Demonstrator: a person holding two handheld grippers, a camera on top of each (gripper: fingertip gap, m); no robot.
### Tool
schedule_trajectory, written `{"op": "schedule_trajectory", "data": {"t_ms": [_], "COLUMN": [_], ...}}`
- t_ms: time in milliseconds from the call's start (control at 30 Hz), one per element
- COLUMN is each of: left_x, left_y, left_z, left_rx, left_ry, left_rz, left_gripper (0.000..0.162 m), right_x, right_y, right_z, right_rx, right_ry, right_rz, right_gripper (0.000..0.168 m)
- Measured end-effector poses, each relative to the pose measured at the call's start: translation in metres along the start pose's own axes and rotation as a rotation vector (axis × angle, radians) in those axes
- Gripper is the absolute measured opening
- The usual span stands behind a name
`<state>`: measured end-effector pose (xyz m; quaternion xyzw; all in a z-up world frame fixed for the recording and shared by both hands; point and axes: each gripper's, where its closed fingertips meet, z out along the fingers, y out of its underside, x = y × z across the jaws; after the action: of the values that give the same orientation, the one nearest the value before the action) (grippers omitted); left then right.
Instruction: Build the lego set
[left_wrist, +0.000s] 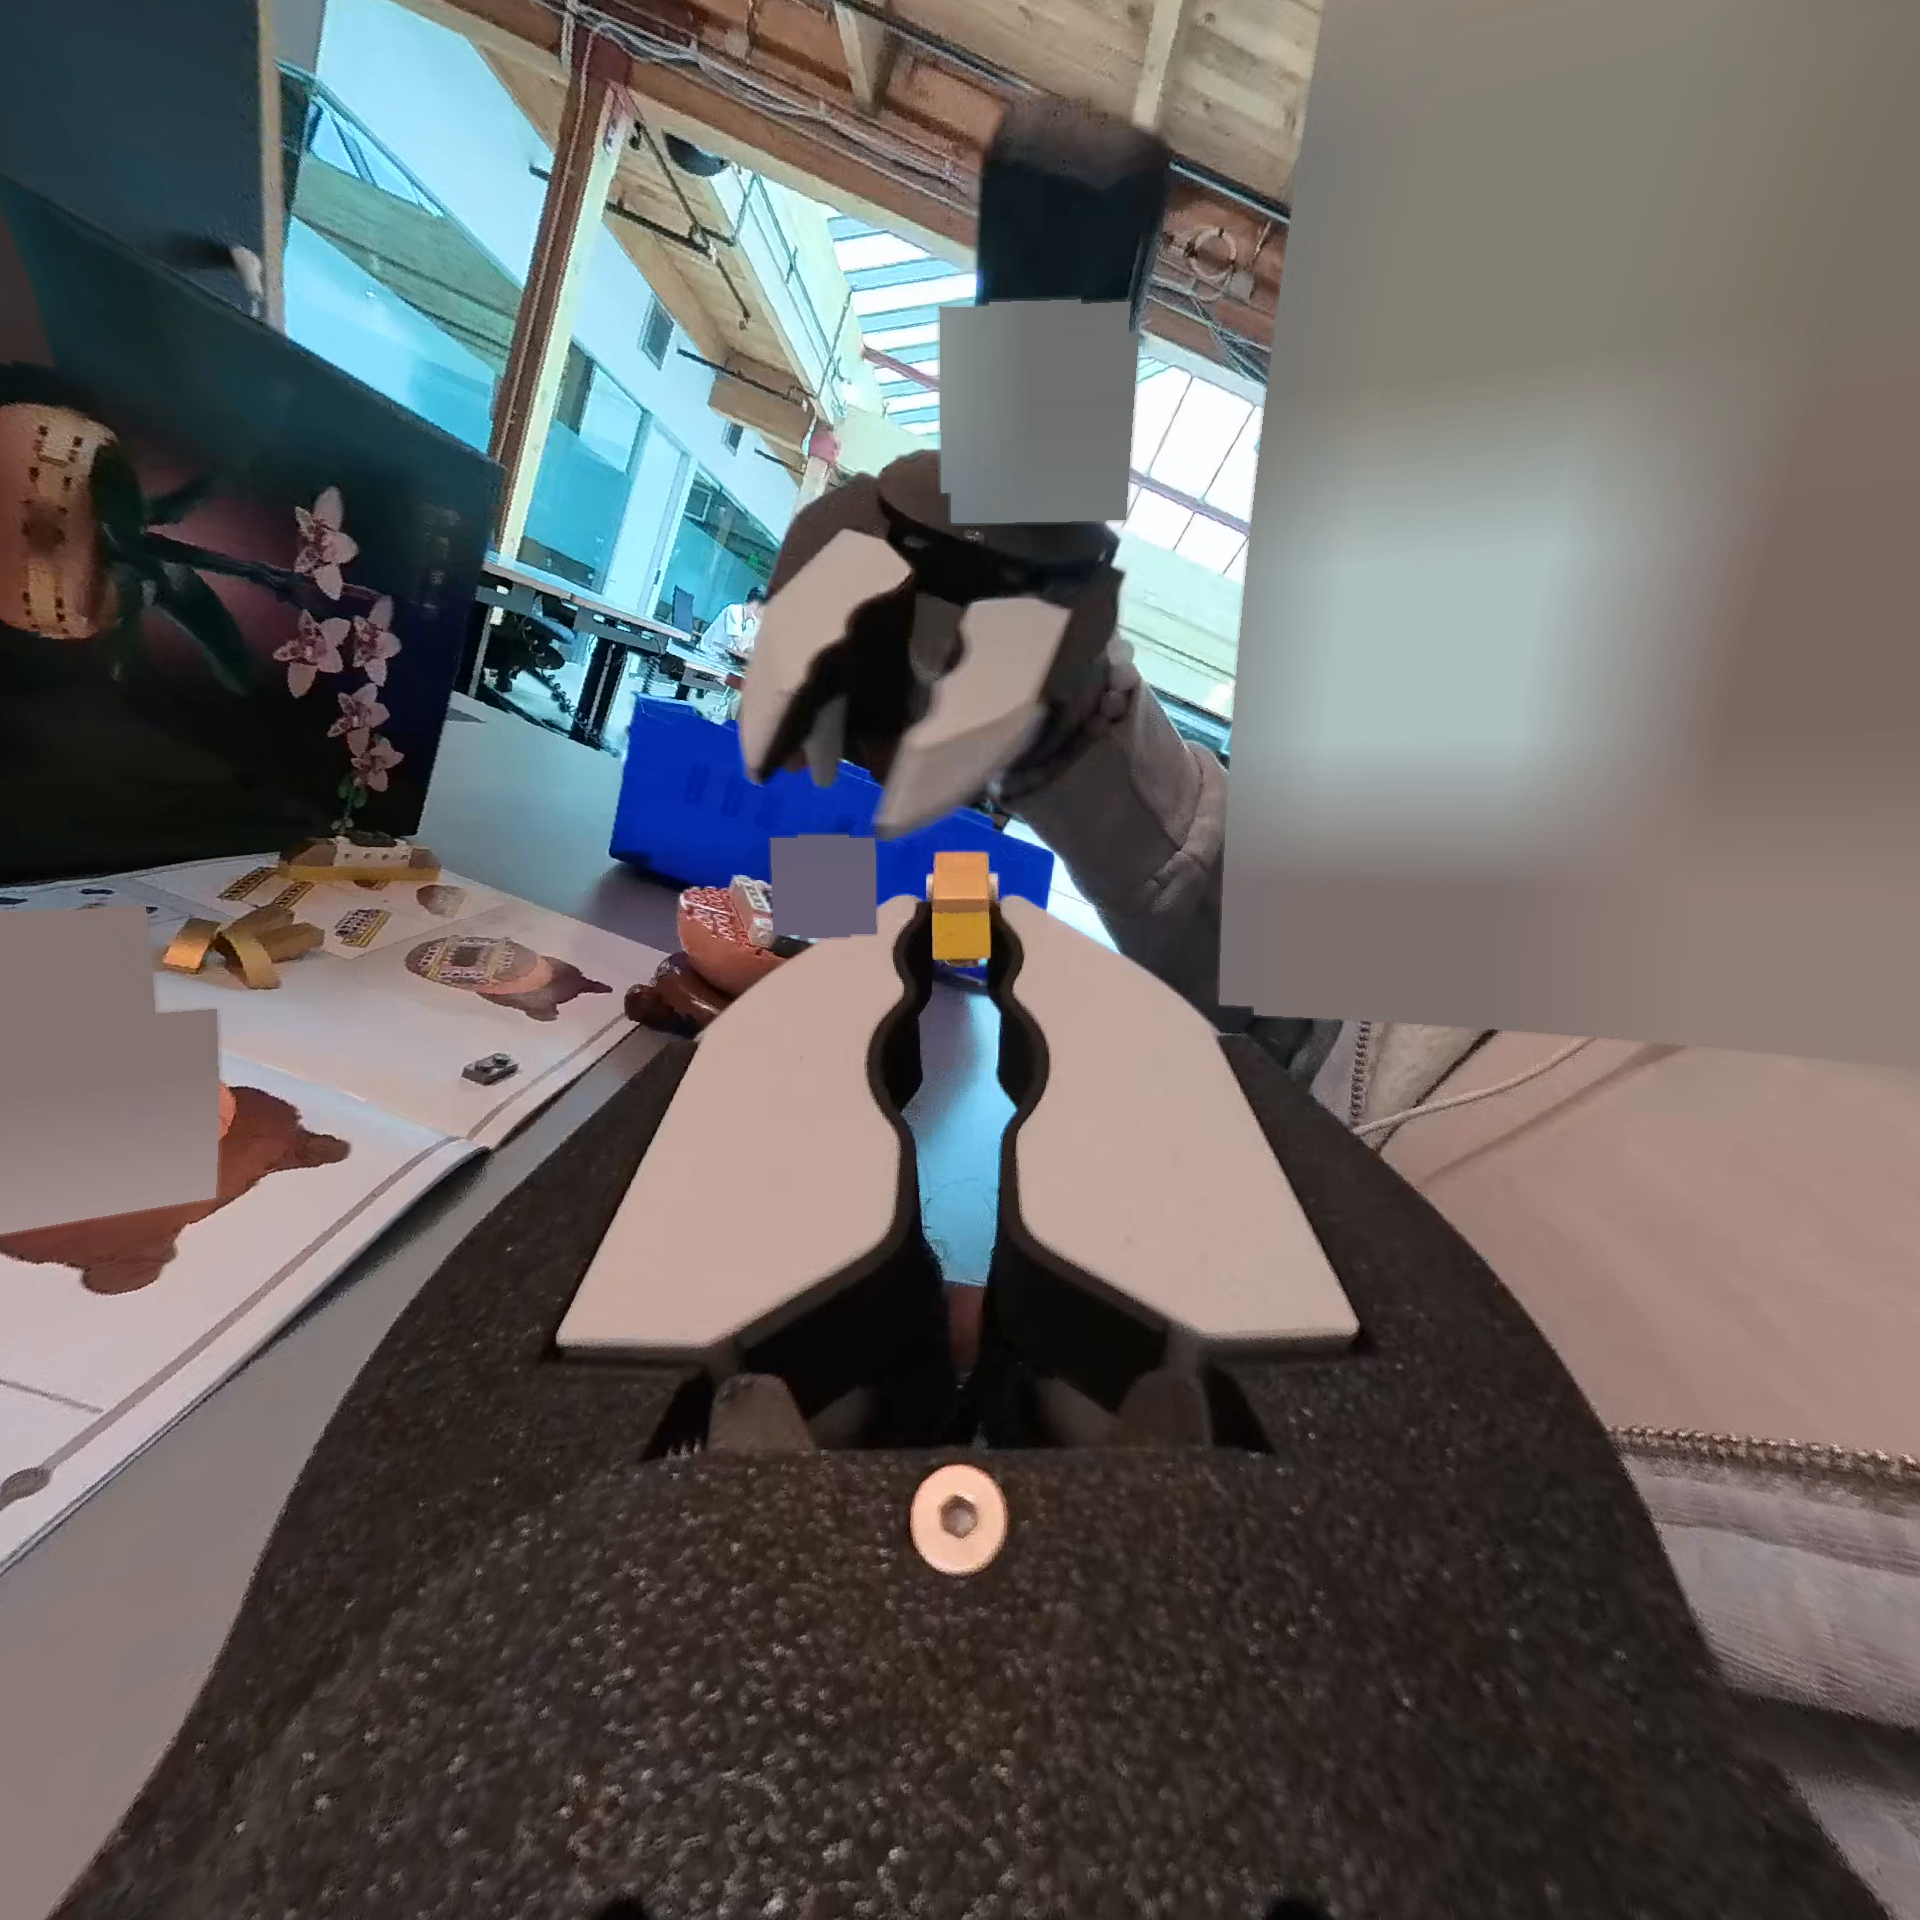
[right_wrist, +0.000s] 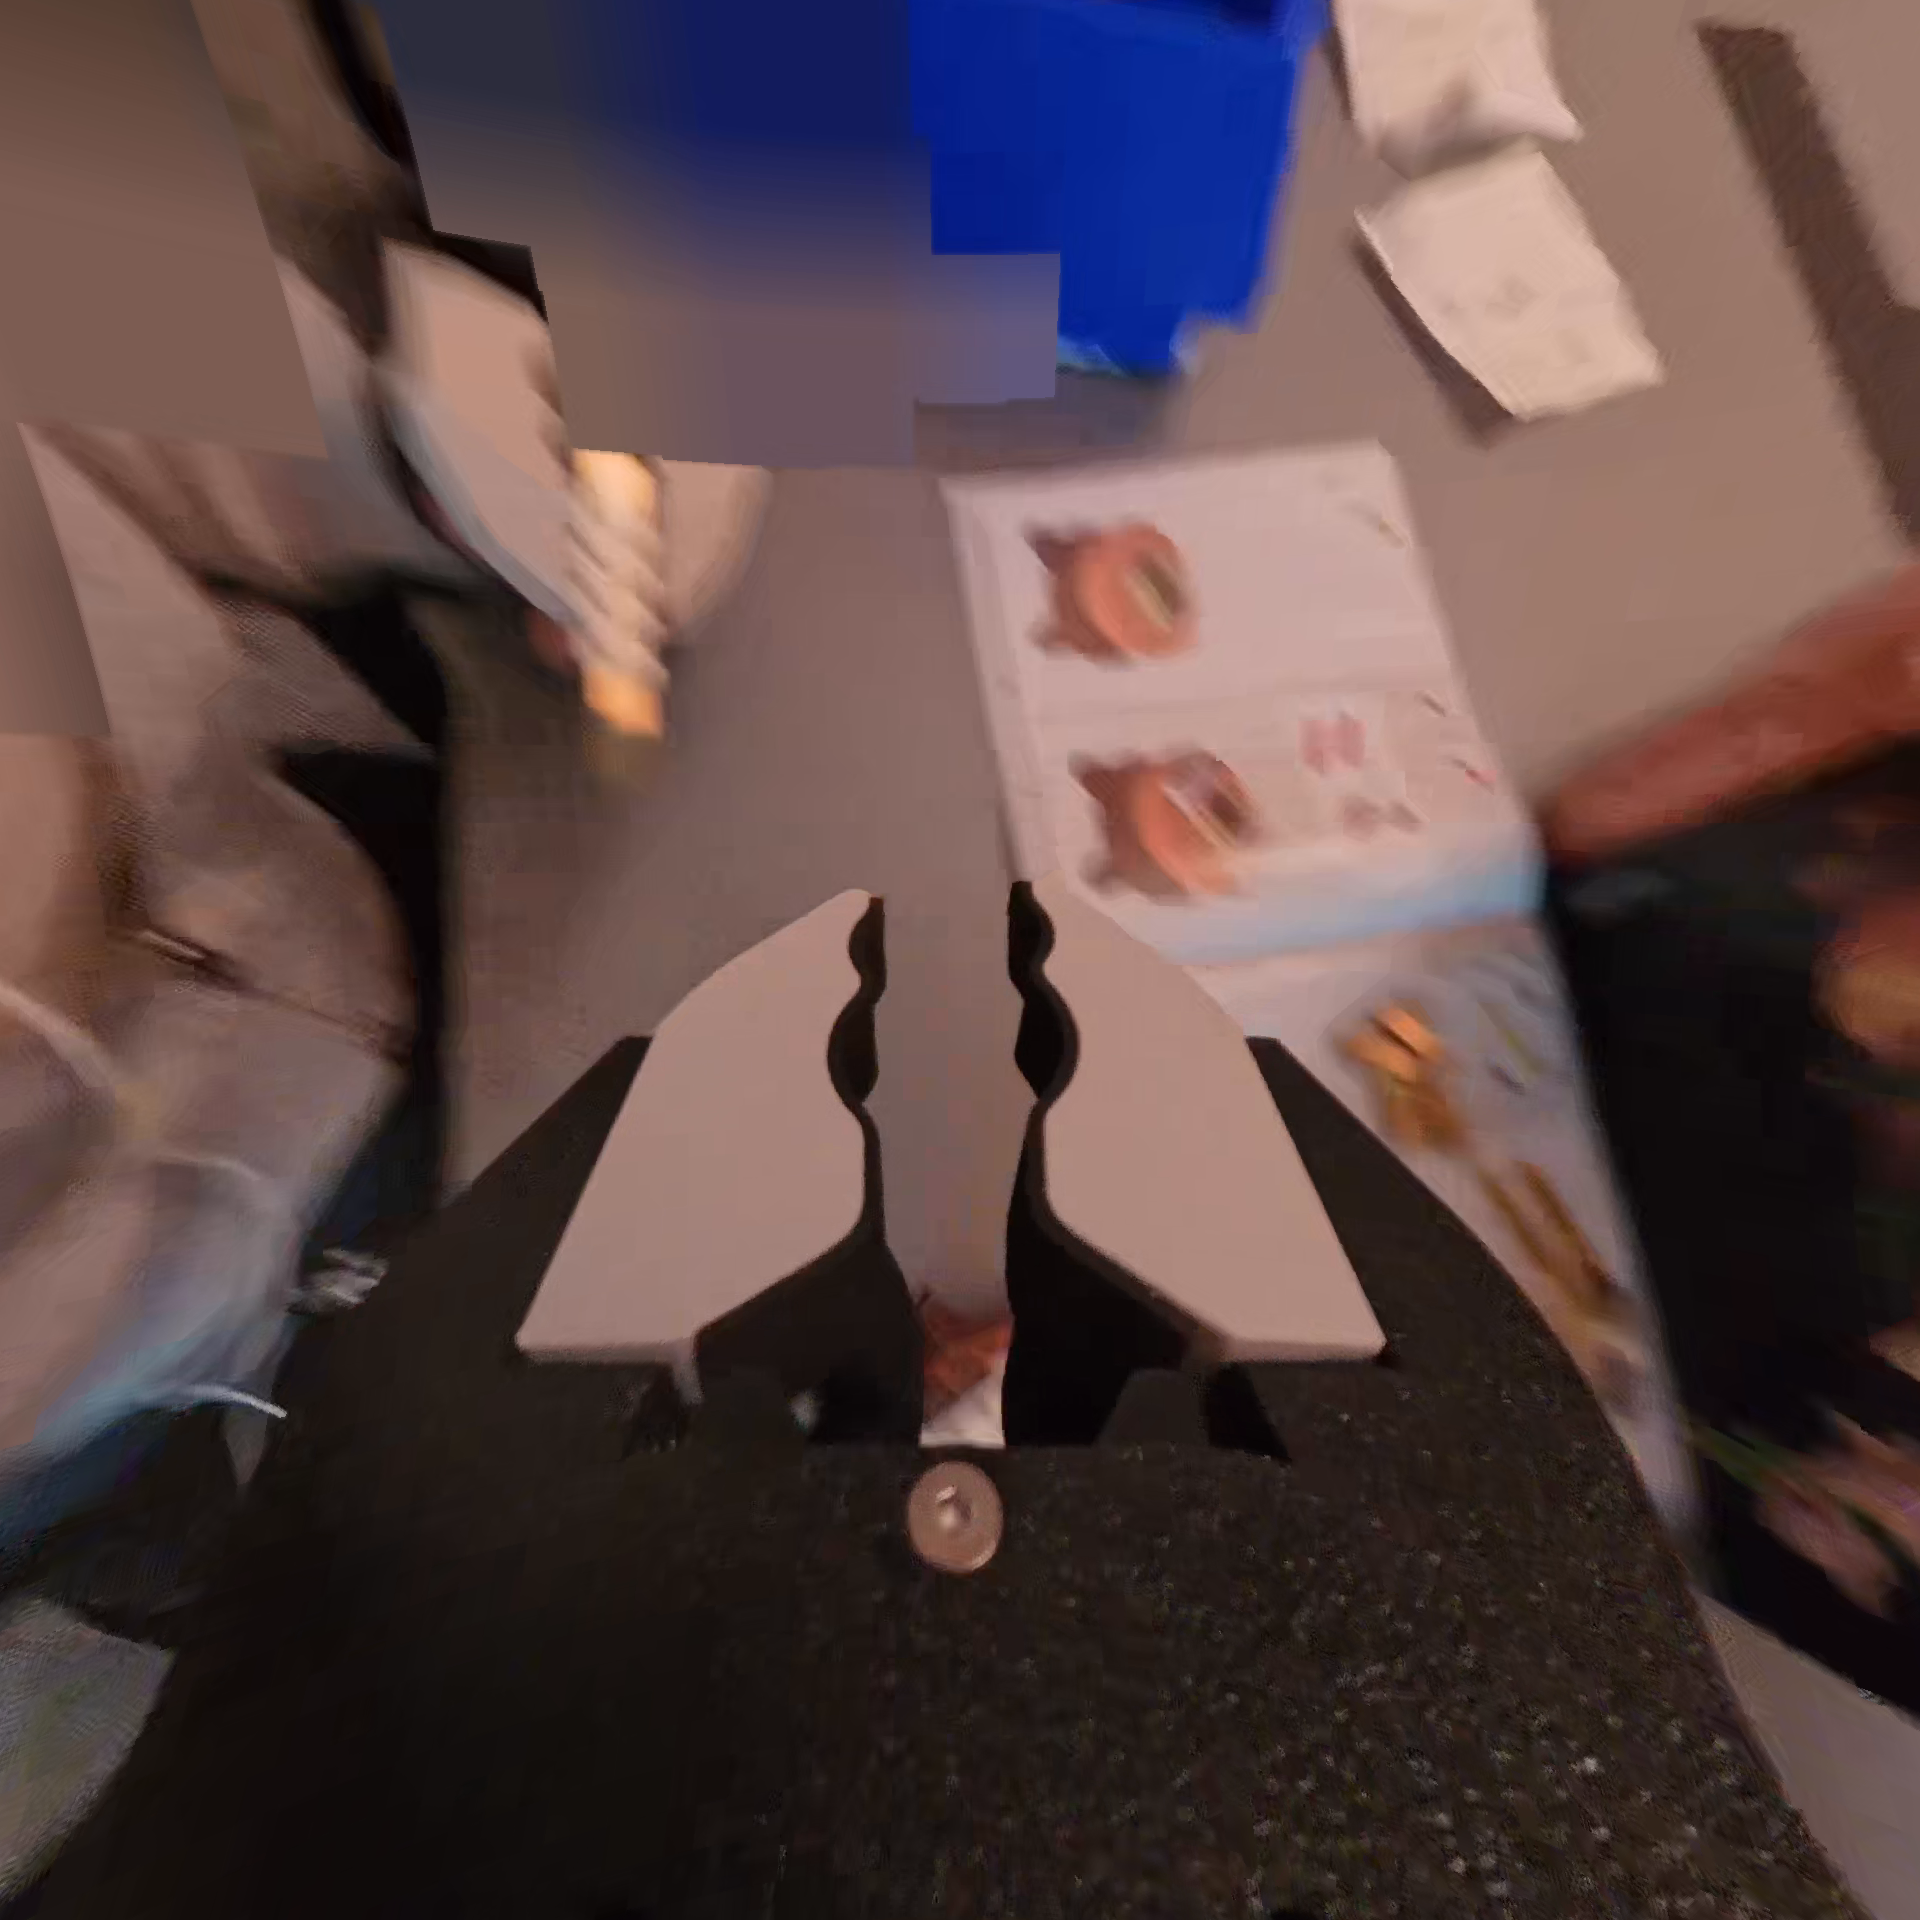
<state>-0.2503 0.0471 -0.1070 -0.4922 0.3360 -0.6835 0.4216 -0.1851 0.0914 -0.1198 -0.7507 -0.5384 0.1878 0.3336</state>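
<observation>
Left gripper's got the little yellow piece, right one is coming in empty

The left gripper (left_wrist: 961, 914) is pinched narrow on a small yellow lego piece (left_wrist: 958, 906), held right at the fingertips and lifted off the table (left_wrist: 520, 800), with its long axis running roughly along the fingers. The right gripper (left_wrist: 878, 748) hangs just above and beyond it, tips pointing down at it, jaws parted with nothing between them as far as I can tell (its own view is super blurry). The pinkish half-built model (left_wrist: 727, 930) sits on the table just left of the yellow piece, by the open instruction booklet (left_wrist: 343, 1039). My guess: the left hand is nearer, so the piece heads to the model.
</observation>
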Motion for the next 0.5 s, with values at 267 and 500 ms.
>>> {"op": "schedule_trajectory", "data": {"t_ms": [267, 500], "left_x": [-0.007, -0.009], "left_y": [0.007, 0.004], "left_z": [-0.004, -0.007], "left_rx": [-0.026, 0.002], "left_ry": [-0.019, -0.008], "left_rz": [0.006, -0.019], "left_gripper": [0.009, 0.009], "right_x": [0.053, 0.057], "right_y": [0.094, 0.110], "right_z": [0.048, 0.069], "right_rx": [-0.431, -0.510], "right_ry": [-0.080, -0.119], "right_rz": [-0.046, -0.051], "right_gripper": [0.015, 0.012]}}
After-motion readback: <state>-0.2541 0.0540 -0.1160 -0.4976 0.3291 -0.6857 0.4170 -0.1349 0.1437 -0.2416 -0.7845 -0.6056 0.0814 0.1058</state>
